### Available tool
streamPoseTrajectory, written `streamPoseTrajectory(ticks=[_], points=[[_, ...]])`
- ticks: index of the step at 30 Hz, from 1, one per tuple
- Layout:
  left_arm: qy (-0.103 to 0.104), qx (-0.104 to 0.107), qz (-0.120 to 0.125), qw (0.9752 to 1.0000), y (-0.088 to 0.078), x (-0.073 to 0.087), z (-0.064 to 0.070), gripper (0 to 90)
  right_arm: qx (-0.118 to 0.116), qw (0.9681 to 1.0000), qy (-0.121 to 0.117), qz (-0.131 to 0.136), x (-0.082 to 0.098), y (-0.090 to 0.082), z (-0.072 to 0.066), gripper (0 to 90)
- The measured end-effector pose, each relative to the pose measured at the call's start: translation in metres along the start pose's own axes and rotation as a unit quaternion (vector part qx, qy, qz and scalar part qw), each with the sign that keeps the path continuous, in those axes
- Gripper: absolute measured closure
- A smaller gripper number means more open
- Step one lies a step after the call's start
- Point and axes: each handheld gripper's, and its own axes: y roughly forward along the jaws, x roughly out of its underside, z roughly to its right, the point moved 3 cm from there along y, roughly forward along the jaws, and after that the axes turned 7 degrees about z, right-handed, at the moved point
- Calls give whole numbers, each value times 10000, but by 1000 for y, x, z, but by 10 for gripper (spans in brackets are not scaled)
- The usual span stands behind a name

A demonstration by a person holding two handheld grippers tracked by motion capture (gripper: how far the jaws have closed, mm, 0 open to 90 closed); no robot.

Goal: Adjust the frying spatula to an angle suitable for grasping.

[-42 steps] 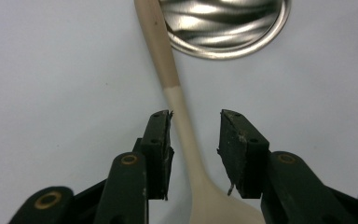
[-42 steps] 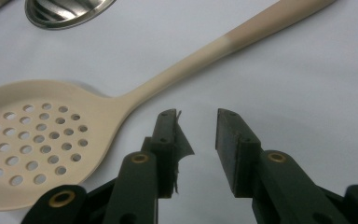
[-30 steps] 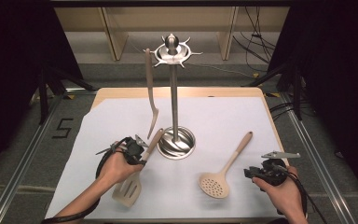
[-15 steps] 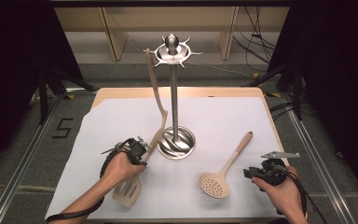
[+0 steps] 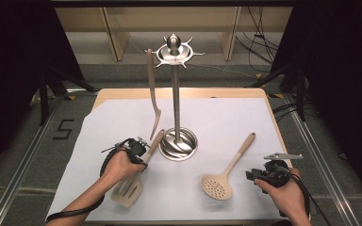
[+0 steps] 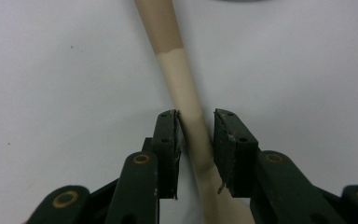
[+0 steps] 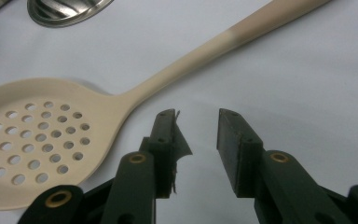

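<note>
The left hand-held gripper (image 6: 195, 154) sits low over the slotted turner (image 5: 128, 190), with the turner's handle running right between its jaws. The left jaw touches the handle, but there is a small gap on the other side, so it is not squeezing yet. The jaws have just been closing in on the handle. I think it wants to pick the turner up by the thin part, where it is easy to hold.

The turner lies flat on the white counter (image 5: 226, 122), just beside the shiny stand (image 5: 175, 99). One spatula (image 5: 153, 96) already hangs from the stand's top ring, so the turner likely goes there too.

The right hand-held gripper (image 7: 198, 154) is open, holding nothing, next to the skimmer (image 7: 51, 140). It seems to wait its turn.
</note>
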Motion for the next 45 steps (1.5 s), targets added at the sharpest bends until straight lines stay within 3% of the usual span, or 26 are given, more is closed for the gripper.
streamPoseTrajectory(ticks=[2,4,5,7,11,15,17,18,23,28,30,31,32,35,41,43,45], points=[[-162,-44,123,9998,0,0,-2,665,-39,9999,-89,67,0,1,2,678],[-119,-57,78,9999,-3,0,-4,659,-8,10000,6,4,0,0,0,678],[-217,-59,102,9997,-2,1,-4,659,14,10000,-18,0,0,0,0,677],[-131,-29,55,9999,0,1,-5,660,-8,10000,-44,15,0,1,0,676],[-209,-1,-44,9998,2,1,-4,659,-10,10000,-56,16,0,1,0,668],[-387,45,27,9992,2,2,-6,660,10,10000,-58,30,1,2,1,668],[-439,35,42,9990,3,2,-6,667,-15,9999,131,-101,1,0,-3,669],[-481,40,35,9988,2,2,-5,677,-14,10000,36,-65,1,1,-2,670],[-443,-43,-14,9990,2,2,-3,726,-30,10000,15,-24,1,1,-2,674],[-707,96,-7,9975,0,4,-5,758,-25,10000,8,-32,1,1,-1,677],[-923,94,83,9957,0,4,-6,765,-33,10000,39,-36,1,1,-1,677],[-1018,161,76,9946,0,5,-7,769,-43,10000,-63,32,0,1,0,678],[-902,191,88,9957,0,5,-11,773,-57,10000,-60,26,0,1,1,678],[-985,204,169,9948,-1,7,-11,779,-45,10000,-65,39,0,1,1,678],[-878,184,126,9959,-3,10,-11,778,-25,10000,-30,18,1,1,1,678],[-1018,141,119,9946,-3,10,-7,776,-36,10000,-43,17,1,1,1,678],[-777,190,63,9968,-3,9,-11,774,-31,10000,33,-36,1,1,-1,677]])
